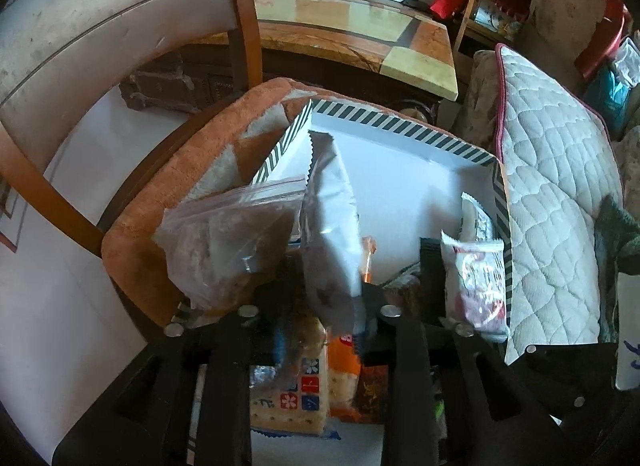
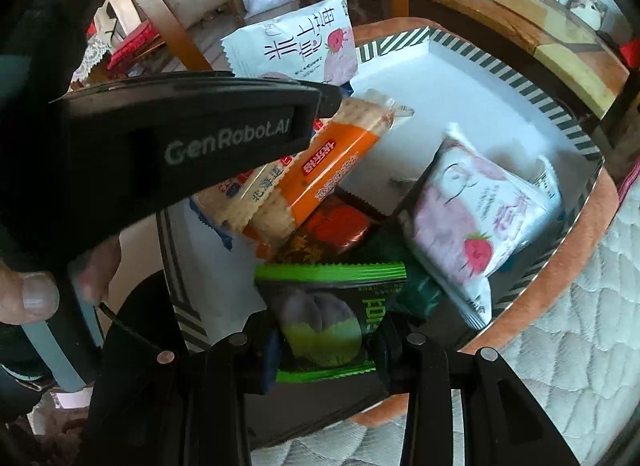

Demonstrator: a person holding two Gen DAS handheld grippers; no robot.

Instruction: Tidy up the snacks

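A white box with a striped rim (image 1: 400, 121) (image 2: 520, 81) rests on an orange cushion (image 1: 160, 205). In the left wrist view a white snack packet (image 1: 332, 205) stands tilted between the fingers of my left gripper (image 1: 330, 302), which looks open around it. The right wrist view shows the same packet (image 2: 296, 45), printed with a strawberry, at the left gripper's tip (image 2: 332, 99). My right gripper (image 2: 324, 346) is shut on a green packet (image 2: 328, 306) over the box's near edge. Cracker packs (image 2: 336, 169), a red packet (image 2: 336, 225) and a pink strawberry packet (image 2: 480, 217) lie in the box.
A clear zip bag (image 1: 228, 242) leans on the box's left wall. A quilted pillow (image 1: 552, 185) lies right of the box. A wooden chair frame (image 1: 248, 25) and a glossy table (image 1: 360, 25) stand behind. A person's thumb (image 2: 36, 294) grips the left tool.
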